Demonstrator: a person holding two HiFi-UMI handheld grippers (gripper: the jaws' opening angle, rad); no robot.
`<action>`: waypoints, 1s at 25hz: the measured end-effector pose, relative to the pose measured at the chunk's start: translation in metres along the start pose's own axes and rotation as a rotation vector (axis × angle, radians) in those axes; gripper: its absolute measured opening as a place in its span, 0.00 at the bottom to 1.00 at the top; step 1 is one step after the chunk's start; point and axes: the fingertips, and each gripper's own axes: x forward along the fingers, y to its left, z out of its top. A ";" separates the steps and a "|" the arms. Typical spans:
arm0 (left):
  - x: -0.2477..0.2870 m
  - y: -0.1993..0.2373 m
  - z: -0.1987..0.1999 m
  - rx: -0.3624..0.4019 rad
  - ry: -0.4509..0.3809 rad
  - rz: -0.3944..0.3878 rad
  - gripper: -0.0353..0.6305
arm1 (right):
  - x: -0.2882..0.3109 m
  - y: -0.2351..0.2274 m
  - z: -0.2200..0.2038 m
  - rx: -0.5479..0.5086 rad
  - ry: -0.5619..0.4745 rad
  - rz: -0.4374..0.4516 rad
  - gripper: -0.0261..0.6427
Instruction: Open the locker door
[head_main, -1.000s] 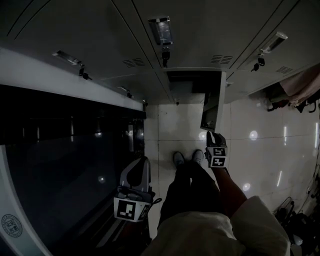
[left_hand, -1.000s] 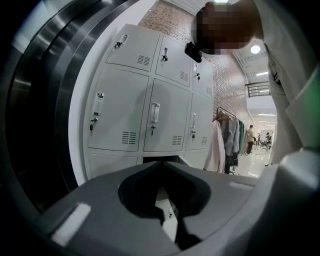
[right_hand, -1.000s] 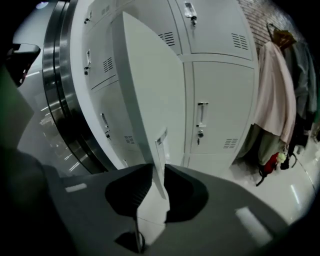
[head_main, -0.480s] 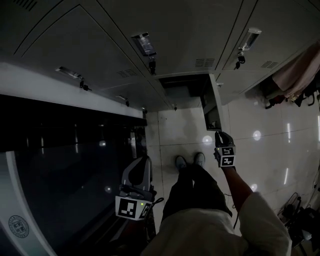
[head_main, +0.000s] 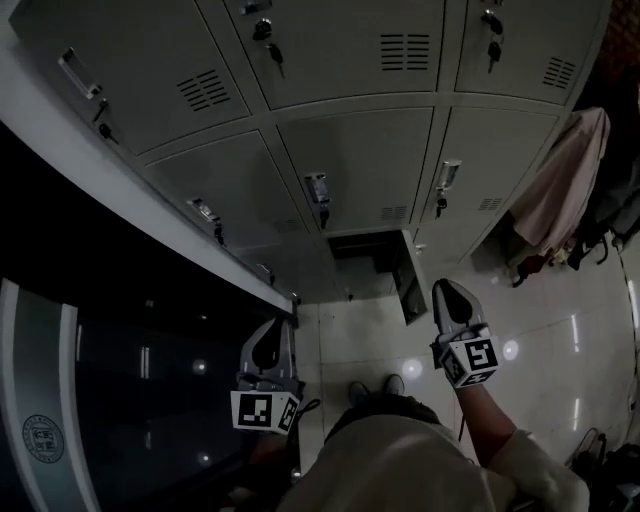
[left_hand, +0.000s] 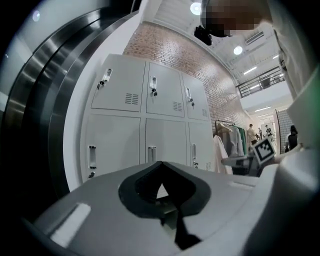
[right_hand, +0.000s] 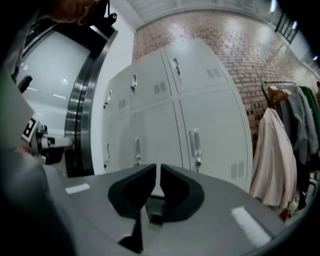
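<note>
A wall of grey lockers fills the head view. One bottom-row locker stands open, its door swung out edge-on toward me. My right gripper hangs just right of that door and does not touch it. Its jaws are closing, with a thin slit left and nothing between them. It points at closed lockers. My left gripper hangs low at the left, shut and empty, facing closed lockers.
A dark curved glass and metal wall runs along the left. Clothes hang on a rack at the right. Glossy white floor tiles lie below, and the person's shoes stand before the open locker.
The head view has tilted up, so more lockers show. The right gripper has come away from the open door's edge and risen to the right. The left gripper has hardly moved.
</note>
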 end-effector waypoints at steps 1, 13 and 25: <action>0.000 0.000 0.016 0.010 -0.014 -0.002 0.05 | 0.000 0.007 0.044 0.009 -0.057 0.003 0.07; -0.028 -0.017 0.091 0.018 -0.101 -0.090 0.05 | -0.068 0.056 0.178 -0.031 -0.193 -0.020 0.04; -0.066 -0.048 0.067 0.013 -0.055 -0.142 0.07 | -0.115 0.081 0.135 0.023 -0.166 -0.008 0.04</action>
